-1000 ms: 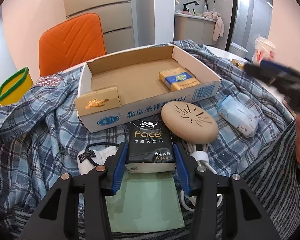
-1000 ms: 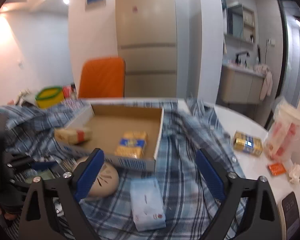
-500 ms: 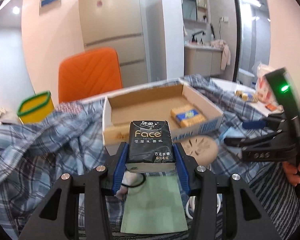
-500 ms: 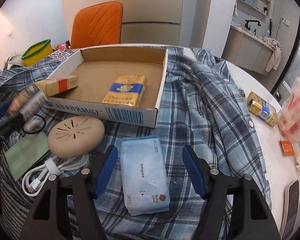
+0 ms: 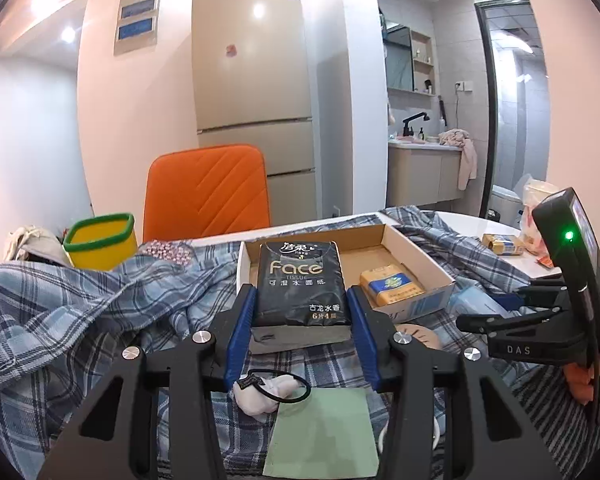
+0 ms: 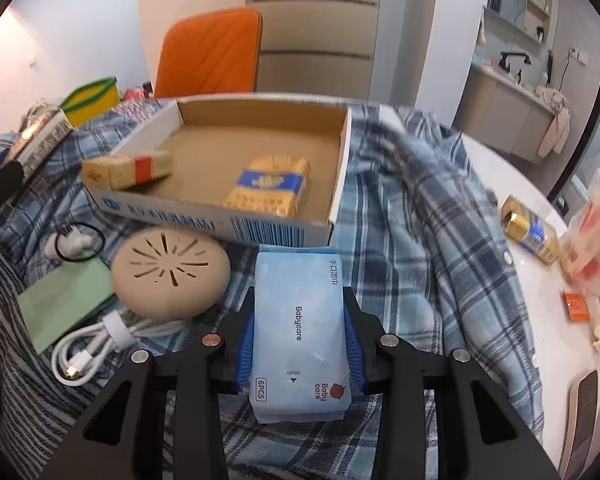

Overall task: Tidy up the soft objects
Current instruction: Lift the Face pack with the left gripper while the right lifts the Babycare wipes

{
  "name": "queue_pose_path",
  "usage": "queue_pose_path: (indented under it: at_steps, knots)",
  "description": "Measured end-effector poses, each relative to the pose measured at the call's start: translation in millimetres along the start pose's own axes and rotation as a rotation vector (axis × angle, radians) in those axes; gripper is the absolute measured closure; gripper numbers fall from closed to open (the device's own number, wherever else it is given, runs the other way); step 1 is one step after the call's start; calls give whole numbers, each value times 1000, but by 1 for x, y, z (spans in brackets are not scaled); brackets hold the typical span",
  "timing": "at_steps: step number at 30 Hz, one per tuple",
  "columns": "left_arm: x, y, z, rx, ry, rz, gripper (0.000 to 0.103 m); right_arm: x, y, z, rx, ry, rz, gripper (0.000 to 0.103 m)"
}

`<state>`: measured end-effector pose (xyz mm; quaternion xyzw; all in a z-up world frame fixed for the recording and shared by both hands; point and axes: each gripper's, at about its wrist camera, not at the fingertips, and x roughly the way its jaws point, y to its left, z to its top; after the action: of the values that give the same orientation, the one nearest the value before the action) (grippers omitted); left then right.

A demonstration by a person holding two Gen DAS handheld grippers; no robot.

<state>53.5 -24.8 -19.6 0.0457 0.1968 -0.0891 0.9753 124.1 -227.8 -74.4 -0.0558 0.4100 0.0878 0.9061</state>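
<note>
Plaid cloth (image 6: 428, 216) covers most of the table (image 6: 512, 176), and the cardboard box (image 6: 342, 172) sitting on it serves as the landmark. Far left of the box stands a yellow bin (image 5: 100, 246) with a green rim, and behind the box an orange chair (image 5: 206, 192).

Left of the box's near wall, the left hand-held gripper (image 5: 302, 312) is clamped on the black tissue pack (image 5: 298, 280), holding it raised above the cloth and in front of the box's left half. Inside the box lie two yellow packs: one (image 6: 128, 168) at its left front corner, one (image 6: 268, 184) toward its right front. Judging by that layout, the bare cardboard between them is the best landing spot; the pack should clear the near wall before going down, and the grip should loosen only once the pack rests flat.

Just in front of the box lie a tan round disc (image 6: 170, 274) and a white cable (image 6: 96, 344). Right of the disc, the right hand-held gripper (image 6: 300, 346) has its blue pads against both long sides of the pale blue wipes pack (image 6: 300, 320), which appears to rest on the cloth, touching or nearly touching the box's near wall. A soft pouch like this probably buckles, so a gentle squeeze and a straight lift suit it.
</note>
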Motion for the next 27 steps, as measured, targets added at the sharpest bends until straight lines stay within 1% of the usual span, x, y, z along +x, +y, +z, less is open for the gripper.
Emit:
queue_pose_path:
  at_steps: [2, 5, 8, 9, 11, 13, 15, 18, 21, 24, 27]
  knots:
    - [-7, -2, 1, 8, -35, 7, 58, -9, 0, 0, 3, -47, 0, 63]
    - [-17, -6, 1, 16, -84, 22, 58, -29, -1, 0, 9, -147, -8, 63]
    - [-25, -5, 4, 13, -134, 30, 58, -53, 2, 1, 6, -274, -21, 63]
    - [-28, -5, 6, 11, -146, 35, 58, -64, 4, 2, 5, -330, -24, 63]
    - [-35, -4, 10, 2, -178, 57, 58, -78, 8, 5, 8, -393, -27, 63]
    - [-45, -5, 11, 17, -215, 74, 58, -93, 12, 10, 16, -458, -21, 63]
    - [-50, -6, 13, 26, -230, 74, 58, -108, 18, 19, 14, -511, -39, 63]
    - [-53, -3, 23, 13, -250, 72, 58, -125, 26, 31, 13, -580, -49, 63]
    - [-55, 0, 40, 3, -302, 78, 58, -136, 35, 48, 14, -649, -70, 63]
    - [-53, 2, 56, -9, -370, 88, 58, -136, 41, 63, 34, -698, -87, 63]
    - [-41, 3, 67, -7, -404, 86, 58, -124, 48, 77, 59, -727, -145, 63]
